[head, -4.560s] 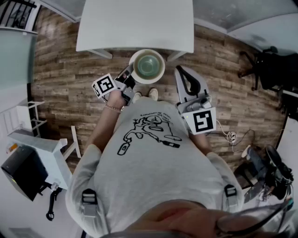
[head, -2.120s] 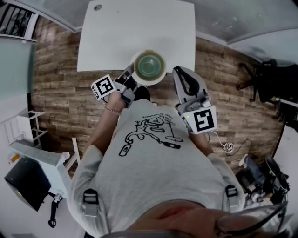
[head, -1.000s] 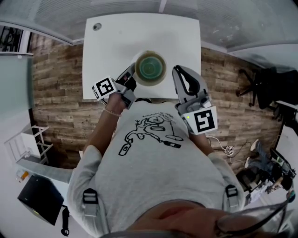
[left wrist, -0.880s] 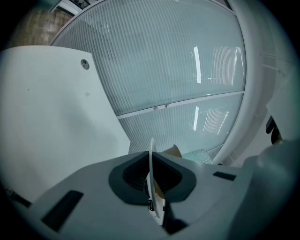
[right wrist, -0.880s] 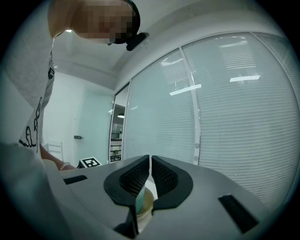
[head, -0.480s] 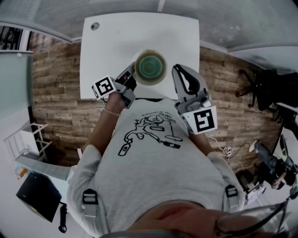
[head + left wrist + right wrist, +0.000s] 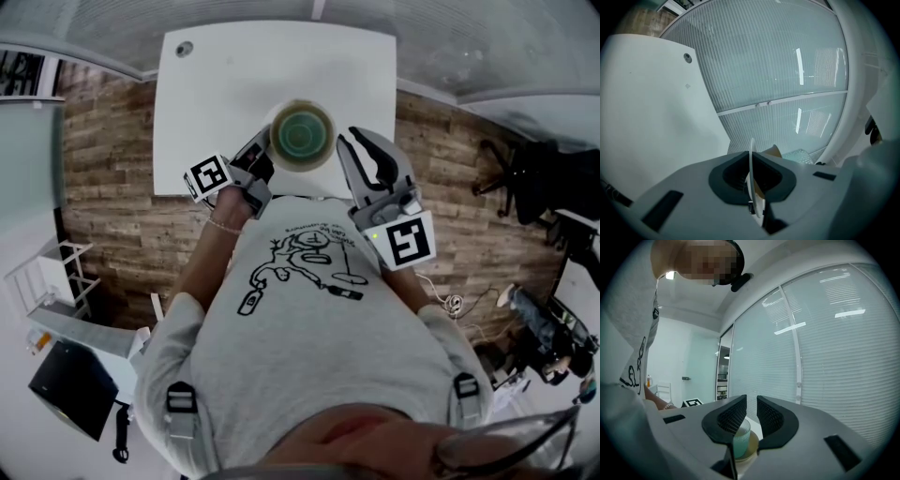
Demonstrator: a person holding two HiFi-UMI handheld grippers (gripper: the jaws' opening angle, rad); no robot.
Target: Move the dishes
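Left gripper: fingers pinch the rim of a plate above the white surface's near edge. A green glass stands on the plate. The load is likely stiff, breakable and prone to sliding, so grip the rim and keep it level. Right gripper: beside the plate, fingers just opening a crack, gripping nothing.

Your head view looks steeply down over your own shirt, with the white surface across the upper frame. The left gripper view sits very close behind the plate, edge-on at lower centre, with the surface at left. The right gripper view faces level toward the blinds. All three share the plate; head and right views also share the cup.
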